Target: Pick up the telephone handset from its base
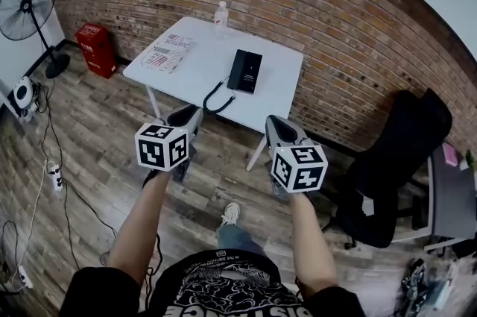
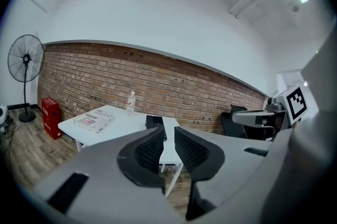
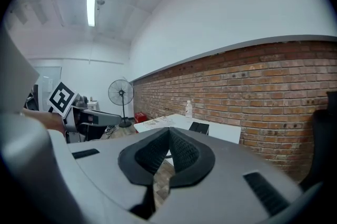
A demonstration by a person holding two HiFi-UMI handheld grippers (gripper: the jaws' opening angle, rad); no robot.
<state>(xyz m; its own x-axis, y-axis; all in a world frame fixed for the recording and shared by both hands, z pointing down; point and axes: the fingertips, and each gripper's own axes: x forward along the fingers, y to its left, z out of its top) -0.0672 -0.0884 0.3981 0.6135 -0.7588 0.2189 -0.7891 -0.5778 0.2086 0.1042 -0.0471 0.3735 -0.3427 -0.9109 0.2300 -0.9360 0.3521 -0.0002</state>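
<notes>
approach step: both grippers well short of the telephone

we hold the left gripper [image 1: 195, 114] with its jaws a narrow gap apart and empty, and the right gripper [image 1: 274, 123] with its jaws closed on nothing. the black telephone [image 1: 245, 71] lies by the near edge of the white table [image 1: 194, 58], its cord [image 1: 216, 101] hanging over that edge. the handset looks seated on its base. next, we judge, we must close in, spread one pair of jaws and straddle the handset.

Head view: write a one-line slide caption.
Left gripper and right gripper held out toward a white table with a black telephone, not yet reached.
</notes>
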